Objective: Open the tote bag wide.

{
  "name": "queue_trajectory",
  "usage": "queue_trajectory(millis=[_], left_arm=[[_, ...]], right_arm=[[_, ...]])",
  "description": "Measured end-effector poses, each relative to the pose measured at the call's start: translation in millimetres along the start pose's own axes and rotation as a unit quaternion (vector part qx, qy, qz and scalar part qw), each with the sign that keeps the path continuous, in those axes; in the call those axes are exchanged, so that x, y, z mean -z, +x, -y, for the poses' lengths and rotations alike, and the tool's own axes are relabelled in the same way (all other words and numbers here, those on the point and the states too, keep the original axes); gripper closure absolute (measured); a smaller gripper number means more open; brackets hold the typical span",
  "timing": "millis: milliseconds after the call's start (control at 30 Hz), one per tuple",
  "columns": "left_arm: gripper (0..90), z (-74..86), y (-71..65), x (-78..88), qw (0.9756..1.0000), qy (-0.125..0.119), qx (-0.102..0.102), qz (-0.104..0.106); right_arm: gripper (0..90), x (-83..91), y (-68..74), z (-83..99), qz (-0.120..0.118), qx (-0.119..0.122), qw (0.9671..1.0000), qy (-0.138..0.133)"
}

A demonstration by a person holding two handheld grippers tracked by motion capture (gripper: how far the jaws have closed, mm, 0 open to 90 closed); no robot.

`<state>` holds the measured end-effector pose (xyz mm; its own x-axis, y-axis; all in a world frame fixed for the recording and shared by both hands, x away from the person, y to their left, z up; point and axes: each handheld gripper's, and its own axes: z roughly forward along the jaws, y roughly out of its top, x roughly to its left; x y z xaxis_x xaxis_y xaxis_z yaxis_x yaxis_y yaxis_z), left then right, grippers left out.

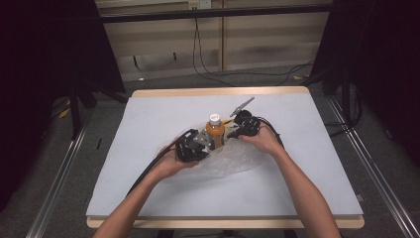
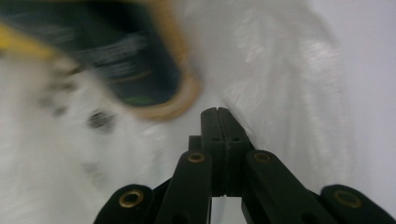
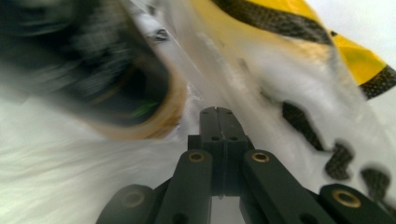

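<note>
So there's a big table (image 1: 148, 198) with a pale cover, a crinkly clear plastic bag (image 1: 233, 161) near its middle, and an orange bottle (image 1: 215, 131) standing upright on the bag. Left gripper (image 1: 210, 144) and right gripper (image 1: 229, 133) flank the bottle, both clenched tight, seemingly pinching bag film.

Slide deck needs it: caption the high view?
Two hand-held grippers, left and right, flank an upright orange bottle on clear plastic atop the table.

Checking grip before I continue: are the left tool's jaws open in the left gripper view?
No, the left tool has its two black jaws pressed flat together, close by the bottle in the clear plastic bag.
</note>
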<state>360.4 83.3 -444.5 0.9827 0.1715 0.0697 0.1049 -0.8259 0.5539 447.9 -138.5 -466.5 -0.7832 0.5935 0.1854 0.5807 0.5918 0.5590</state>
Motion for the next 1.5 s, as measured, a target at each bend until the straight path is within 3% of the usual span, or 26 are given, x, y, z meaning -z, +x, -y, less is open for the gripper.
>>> queue_trajectory(millis=[67,167,233,333,367,400,500,533,700,733,867,967,1033,1067,1133,1267,1500], left_arm=[[90.0,-4.1,-19.6,-11.8,0.9995,0.017,-0.024,0.009],[90.0,-7.1,-28.5,-16.7,0.9990,0.024,-0.034,0.015],[90.0,-14.3,-50.6,-21.5,0.9965,0.042,-0.071,0.012],[90.0,-20.6,-73.3,-20.9,0.9933,0.057,-0.100,0.017],[90.0,-20.6,-73.3,-20.9,0.9933,0.057,-0.100,0.017],[90.0,-22.3,-79.8,-20.5,0.9915,0.064,-0.113,0.009],[90.0,-24.5,-97.1,-19.3,0.9901,0.071,-0.120,0.013],[90.0,-24.0,-105.2,-16.5,0.9876,0.076,-0.135,0.026],[90.0,-16.5,-124.5,-9.9,0.9859,0.064,-0.149,0.042],[90.0,-14.2,-127.6,-9.4,0.9876,0.057,-0.140,0.043],[90.0,-7.1,-132.6,-4.5,0.9881,0.047,-0.134,0.061],[90.0,-4.5,-136.5,-2.9,0.9878,0.043,-0.136,0.064],[90.0,-2.6,-138.9,-1.5,0.9883,0.040,-0.131,0.066],[90.0,-1.6,-140.5,-0.4,0.9872,0.041,-0.140,0.064],[90.0,0.4,-140.4,0.1,0.9890,0.040,-0.125,0.069],[90.0,1.9,-134.8,-0.4,0.9890,0.030,-0.118,0.084],[90.0,2.8,-135.1,0.0,0.9889,0.027,-0.122,0.081]], right_arm=[[90.0,-7.9,-4.4,-5.5,-0.003,-0.005,0.9999,0.012],[90.0,-11.8,-8.7,-13.7,0.003,-0.005,0.9999,0.015],[90.0,-15.5,-12.7,-20.9,0.013,-0.004,0.9998,0.018],[90.0,-20.1,-17.1,-30.9,0.028,0.001,0.9993,0.025],[90.0,-20.1,-17.1,-30.9,0.028,0.001,0.9993,0.025],[90.0,-21.4,-18.4,-33.8,0.038,0.005,0.9989,0.026],[90.0,-26.3,-22.9,-42.9,0.049,-0.005,0.9983,0.030],[90.0,-27.0,-24.4,-44.3,0.051,-0.001,0.9982,0.031],[90.0,-29.6,-32.0,-50.9,0.079,-0.017,0.9963,0.029],[90.0,-29.6,-32.0,-50.9,0.079,-0.017,0.9963,0.029],[90.0,-32.2,-36.3,-57.3,0.106,-0.017,0.9936,0.036],[90.0,-33.4,-39.6,-59.3,0.113,-0.023,0.9928,0.033],[90.0,-33.6,-47.4,-60.4,0.114,-0.039,0.9923,0.026],[90.0,-33.5,-50.4,-61.1,0.119,-0.048,0.9915,0.024],[90.0,-33.8,-53.1,-62.0,0.126,-0.047,0.9906,0.023],[90.0,-37.3,-57.2,-67.3,0.150,-0.054,0.9869,0.023],[90.0,-38.1,-60.4,-66.4,0.154,-0.062,0.9860,0.011]])
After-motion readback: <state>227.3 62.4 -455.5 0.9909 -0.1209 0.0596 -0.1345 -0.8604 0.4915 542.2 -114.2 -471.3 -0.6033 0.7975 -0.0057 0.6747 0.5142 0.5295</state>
